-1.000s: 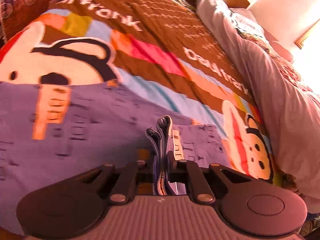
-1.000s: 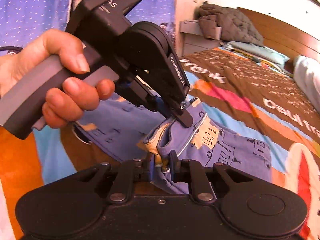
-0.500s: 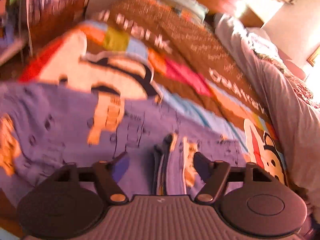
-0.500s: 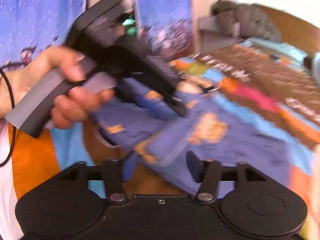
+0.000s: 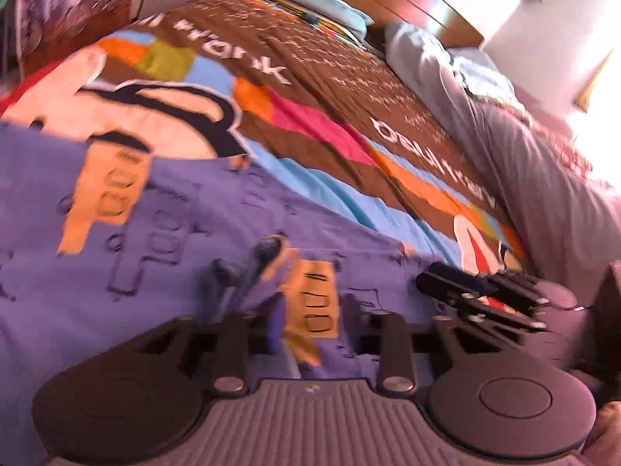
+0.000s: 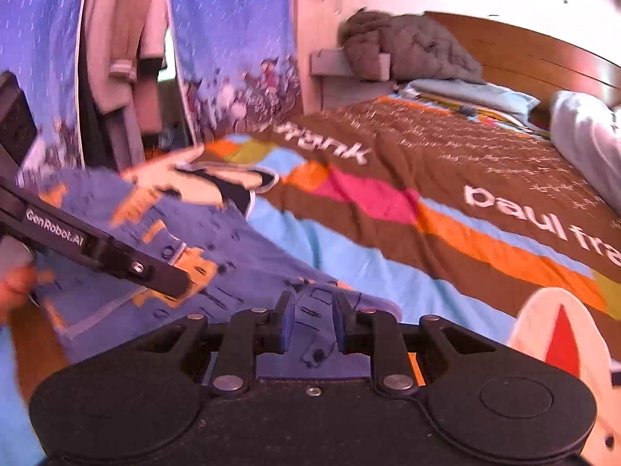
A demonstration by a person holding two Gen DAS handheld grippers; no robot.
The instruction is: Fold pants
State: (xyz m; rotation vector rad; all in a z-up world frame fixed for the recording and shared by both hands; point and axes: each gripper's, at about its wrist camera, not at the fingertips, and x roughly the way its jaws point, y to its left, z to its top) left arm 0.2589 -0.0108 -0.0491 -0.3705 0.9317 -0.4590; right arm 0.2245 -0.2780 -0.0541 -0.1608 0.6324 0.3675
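Blue printed pants [image 5: 174, 225] lie spread on the bed's Paul Frank bedspread [image 5: 349, 116]. Left hand-held gripper [image 5: 289, 310] jaws apart, w/ a bunched fold of fabric between them, not pinched. Right hand-held gripper [image 6: 310, 324] also parted, over the pants' near edge, holding nothing. Headboard [image 6: 543, 58] behind.

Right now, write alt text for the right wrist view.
The open right gripper hovers over blue printed pants lying on a colourful bedspread. The left gripper reaches in from the left over the pants. A wooden headboard stands behind.
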